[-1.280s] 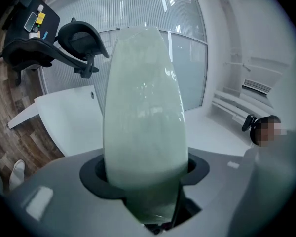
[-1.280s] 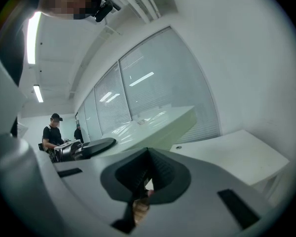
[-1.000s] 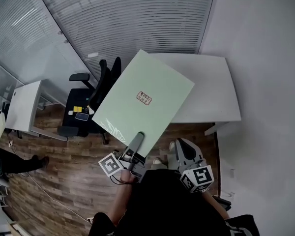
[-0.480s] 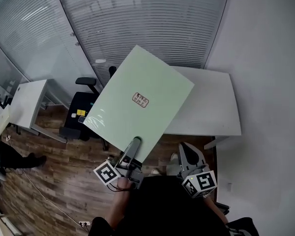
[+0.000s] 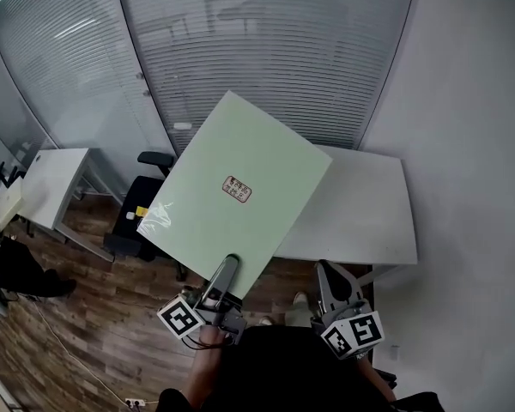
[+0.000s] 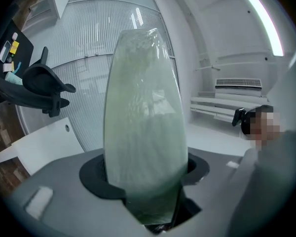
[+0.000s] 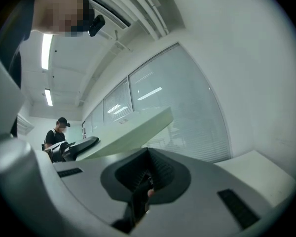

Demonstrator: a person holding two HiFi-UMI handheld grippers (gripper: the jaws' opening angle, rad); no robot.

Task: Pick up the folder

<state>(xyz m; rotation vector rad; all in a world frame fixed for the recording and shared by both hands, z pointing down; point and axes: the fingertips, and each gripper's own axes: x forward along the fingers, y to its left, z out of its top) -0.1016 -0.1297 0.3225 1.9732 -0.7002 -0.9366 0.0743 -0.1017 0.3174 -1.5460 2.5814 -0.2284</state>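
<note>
A pale green folder [image 5: 257, 157] with a small label hangs tilted in the air over the left end of the white table [image 5: 360, 221]. My left gripper [image 5: 226, 270] is shut on the folder's near corner. In the left gripper view the folder [image 6: 143, 132] stands up between the jaws and fills the middle of the picture. My right gripper [image 5: 333, 283] is at the lower right, apart from the folder, jaws together and empty. In the right gripper view [image 7: 144, 181] the folder's edge [image 7: 123, 132] shows to the left, beyond the jaws.
A black office chair [image 5: 142, 217] stands left of the table, under the folder's far side. Another white desk [image 5: 51, 183] is farther left, with a person [image 5: 9, 269] near it. Glass walls with blinds [image 5: 266, 50] close the back, and a plain wall [image 5: 472, 144] the right.
Both grippers have risen, and the folder has gone up with the left one. The folder now sits higher against the blinds, a little more to the left.
</note>
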